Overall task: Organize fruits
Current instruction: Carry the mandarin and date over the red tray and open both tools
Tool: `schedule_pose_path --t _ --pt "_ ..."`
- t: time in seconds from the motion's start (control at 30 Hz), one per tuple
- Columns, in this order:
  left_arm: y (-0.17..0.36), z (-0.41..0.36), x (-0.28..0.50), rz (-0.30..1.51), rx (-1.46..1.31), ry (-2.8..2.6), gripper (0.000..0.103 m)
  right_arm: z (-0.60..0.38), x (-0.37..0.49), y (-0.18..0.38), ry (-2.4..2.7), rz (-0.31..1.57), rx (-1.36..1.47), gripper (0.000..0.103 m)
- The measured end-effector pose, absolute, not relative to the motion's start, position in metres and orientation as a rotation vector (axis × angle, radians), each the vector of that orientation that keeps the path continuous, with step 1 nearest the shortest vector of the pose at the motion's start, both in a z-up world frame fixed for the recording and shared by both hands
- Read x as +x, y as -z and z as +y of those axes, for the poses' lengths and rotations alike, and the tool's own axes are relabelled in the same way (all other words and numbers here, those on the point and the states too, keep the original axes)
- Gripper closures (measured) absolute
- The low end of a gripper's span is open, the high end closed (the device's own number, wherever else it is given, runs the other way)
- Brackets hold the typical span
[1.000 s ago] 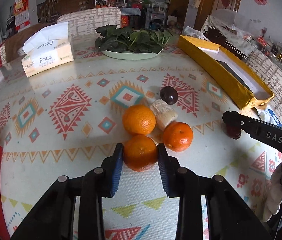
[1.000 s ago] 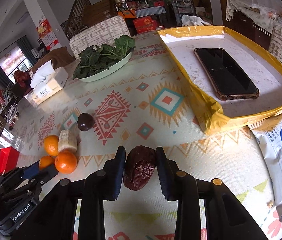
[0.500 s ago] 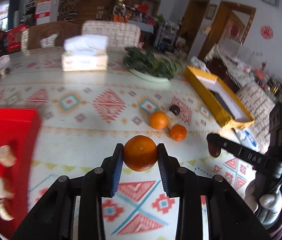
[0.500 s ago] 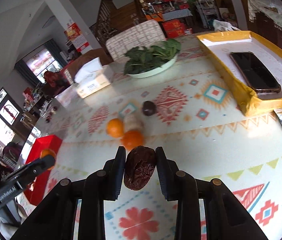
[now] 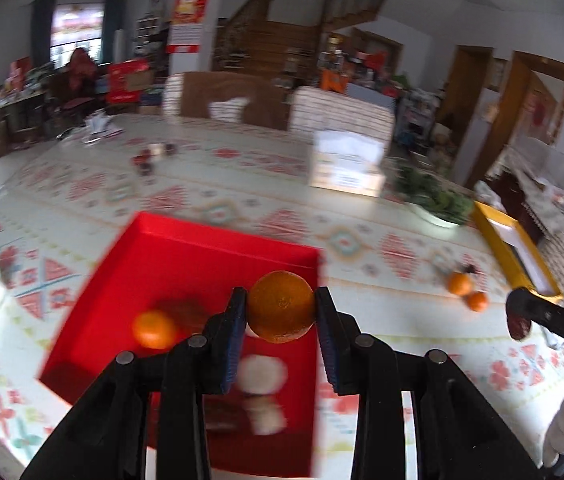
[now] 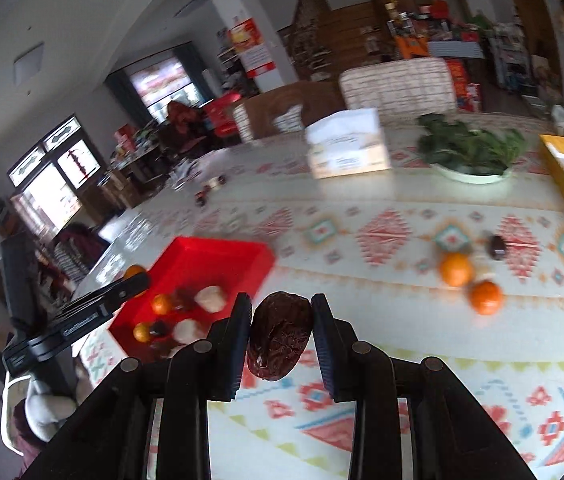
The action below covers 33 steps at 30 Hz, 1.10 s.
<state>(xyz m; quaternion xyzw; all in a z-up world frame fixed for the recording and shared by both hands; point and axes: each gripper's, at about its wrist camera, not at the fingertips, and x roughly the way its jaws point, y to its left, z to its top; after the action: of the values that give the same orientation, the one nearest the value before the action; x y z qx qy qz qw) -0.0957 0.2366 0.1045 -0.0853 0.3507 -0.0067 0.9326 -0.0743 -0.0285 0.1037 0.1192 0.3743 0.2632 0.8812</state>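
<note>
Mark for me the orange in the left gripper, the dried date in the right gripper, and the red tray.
orange (image 5: 280, 306), left wrist view, middle of its peel.
dried date (image 6: 278, 336), right wrist view, centre of its wrinkled skin.
red tray (image 5: 185, 256), left wrist view, bare floor near its far wall.

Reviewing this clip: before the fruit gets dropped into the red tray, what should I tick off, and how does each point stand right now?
1. Left gripper clamps the round orange tangerine: ok.
2. Right gripper clamps the wrinkled dark red date: ok.
3. Tangerine over the shallow red plastic tray: ok.
4. Date over the tray: not ok, it hangs above the patterned tablecloth.
5. Free room in the tray: ok, bare red floor shows.
6. Exact landing spot: cannot tell, both views are blurred.
</note>
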Motion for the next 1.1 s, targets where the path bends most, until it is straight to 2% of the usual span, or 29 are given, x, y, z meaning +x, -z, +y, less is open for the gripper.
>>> schedule_pose_path --t 0.43,0.83,0.93,1.0,1.1 --pt "-0.066 0.336 -0.046 0.831 -0.288 -0.094 0.07 0.111 -0.045 -0.058 -0.716 0.944 0.138 0.07" --pt "-0.031 0.355 -0.021 0.901 -0.37 -0.084 0.07 0.141 -0.025 -0.034 -0.664 0.964 0.034 0.069" --pt "-0.033 0.357 -0.022 0.886 -0.386 -0.071 0.065 0.145 -0.025 -0.033 -0.658 0.953 0.027 0.069" --pt "-0.037 0.356 -0.025 0.871 -0.384 -0.067 0.052 0.144 -0.026 -0.034 -0.652 0.945 0.024 0.068" --pt "-0.046 0.352 -0.03 0.846 -0.363 -0.072 0.049 0.14 -0.025 -0.035 -0.642 0.937 0.036 0.066"
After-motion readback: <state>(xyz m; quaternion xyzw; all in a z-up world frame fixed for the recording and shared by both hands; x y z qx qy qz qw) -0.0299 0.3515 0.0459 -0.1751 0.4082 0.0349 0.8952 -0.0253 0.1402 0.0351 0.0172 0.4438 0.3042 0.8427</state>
